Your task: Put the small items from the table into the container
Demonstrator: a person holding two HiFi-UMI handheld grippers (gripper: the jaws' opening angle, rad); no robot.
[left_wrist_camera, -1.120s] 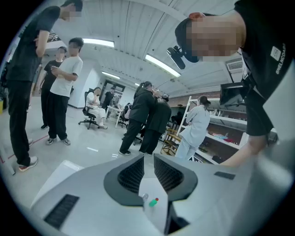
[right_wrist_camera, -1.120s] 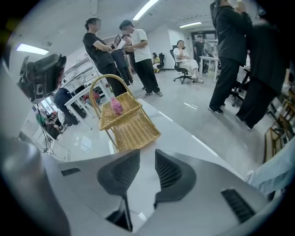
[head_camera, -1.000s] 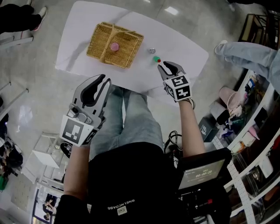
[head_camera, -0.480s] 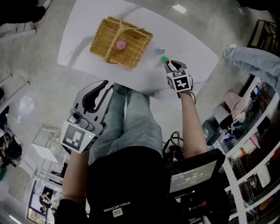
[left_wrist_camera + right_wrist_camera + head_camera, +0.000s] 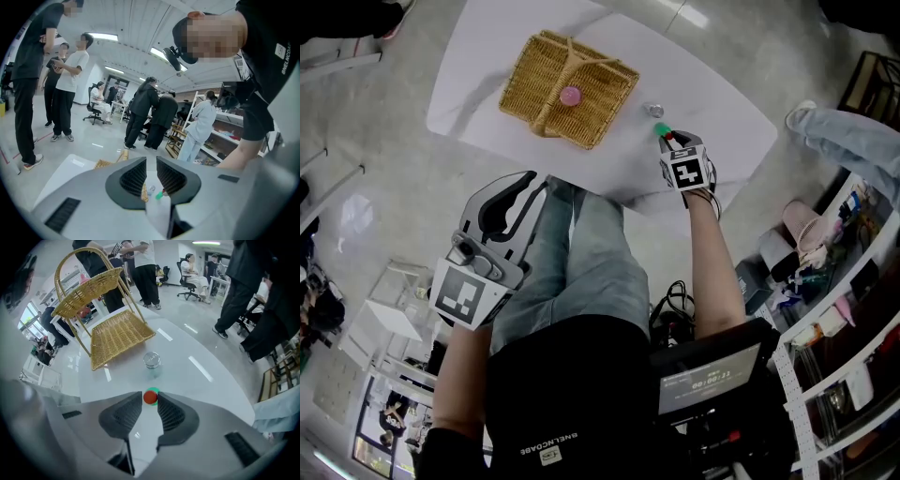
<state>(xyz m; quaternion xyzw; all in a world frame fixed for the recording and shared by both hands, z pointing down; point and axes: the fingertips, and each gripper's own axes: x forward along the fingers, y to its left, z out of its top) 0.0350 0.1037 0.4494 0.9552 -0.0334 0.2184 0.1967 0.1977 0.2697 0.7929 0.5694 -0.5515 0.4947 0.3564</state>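
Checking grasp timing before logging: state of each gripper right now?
Left gripper: open, empty, off the table.
Right gripper: open, red-and-green item between its jaws, not yet clamped.

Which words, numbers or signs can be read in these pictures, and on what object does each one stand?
"BNELNCABE", as far as it can be read: white print on the person's black shirt, and again on the sleeve.
Timer-like digits on the screen: too blurred to read.
Square black-and-white markers, no letters: left marker cube and right marker cube.
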